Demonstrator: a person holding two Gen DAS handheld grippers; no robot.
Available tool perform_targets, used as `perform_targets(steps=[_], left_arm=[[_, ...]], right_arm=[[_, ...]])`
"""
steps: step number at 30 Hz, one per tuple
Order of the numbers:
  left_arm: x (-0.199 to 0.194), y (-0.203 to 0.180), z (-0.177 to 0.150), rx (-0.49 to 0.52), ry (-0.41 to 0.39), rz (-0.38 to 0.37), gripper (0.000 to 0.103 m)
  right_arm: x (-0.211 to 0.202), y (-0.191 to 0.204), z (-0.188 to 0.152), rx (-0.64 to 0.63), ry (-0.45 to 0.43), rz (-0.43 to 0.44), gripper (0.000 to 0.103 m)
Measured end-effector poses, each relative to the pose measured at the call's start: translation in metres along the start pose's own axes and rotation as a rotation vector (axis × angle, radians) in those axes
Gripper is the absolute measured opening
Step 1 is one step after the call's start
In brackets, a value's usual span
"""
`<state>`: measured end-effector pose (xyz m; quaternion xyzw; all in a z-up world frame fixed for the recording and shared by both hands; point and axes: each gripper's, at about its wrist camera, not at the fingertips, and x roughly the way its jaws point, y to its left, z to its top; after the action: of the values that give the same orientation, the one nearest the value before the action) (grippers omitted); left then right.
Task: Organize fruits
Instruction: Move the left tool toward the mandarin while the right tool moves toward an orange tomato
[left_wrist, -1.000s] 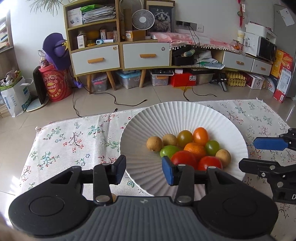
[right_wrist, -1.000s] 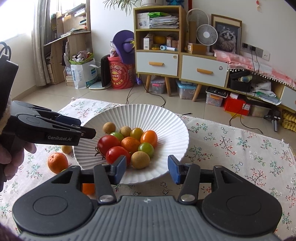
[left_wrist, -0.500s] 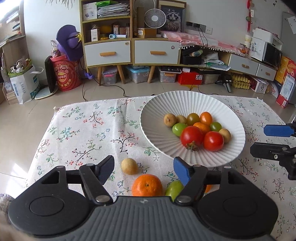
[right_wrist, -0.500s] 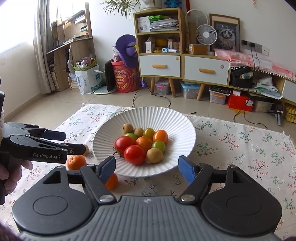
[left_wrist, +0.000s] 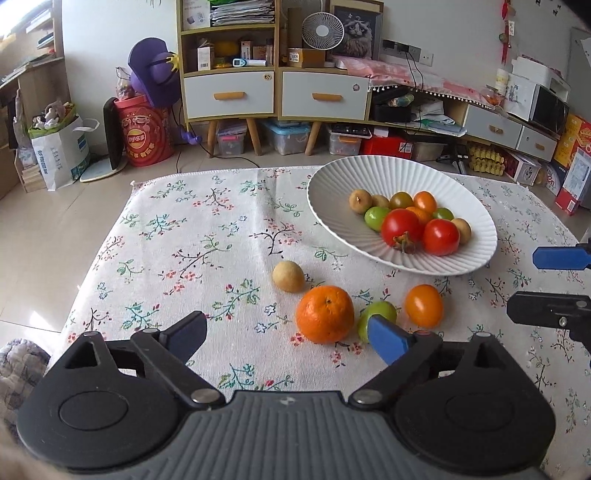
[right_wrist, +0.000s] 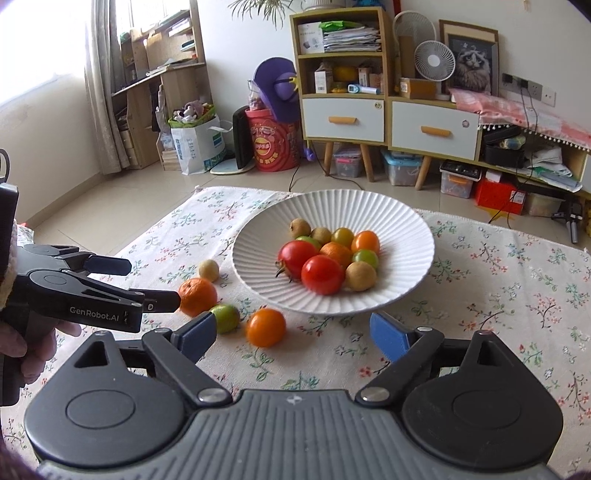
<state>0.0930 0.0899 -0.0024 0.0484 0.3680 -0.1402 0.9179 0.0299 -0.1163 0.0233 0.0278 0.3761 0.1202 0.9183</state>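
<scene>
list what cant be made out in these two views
- Green fruit on the cloth: its near side is hidden by a blue pad of the left gripper, left wrist view.
- Orange in the plate: mostly covered by the two tomatoes, both views.
- Right gripper: cut off by the frame edge in the left wrist view.
- Orange tomato: blurred, right wrist view.
</scene>
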Motion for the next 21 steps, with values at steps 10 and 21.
perform_targets(steps=[10,21], left_arm=[[0.021,0.007,-0.022,0.014,-0.019,0.07,0.097],[0.032,-0.006,-0.024,0.033,-0.073,0.044,0.095]], right_arm=[[0.017,0.005,-0.023,-0.018,0.017,-0.032,0.097],[0.032,0.001,-0.031,0.015,0.038,-0.084,0.097]])
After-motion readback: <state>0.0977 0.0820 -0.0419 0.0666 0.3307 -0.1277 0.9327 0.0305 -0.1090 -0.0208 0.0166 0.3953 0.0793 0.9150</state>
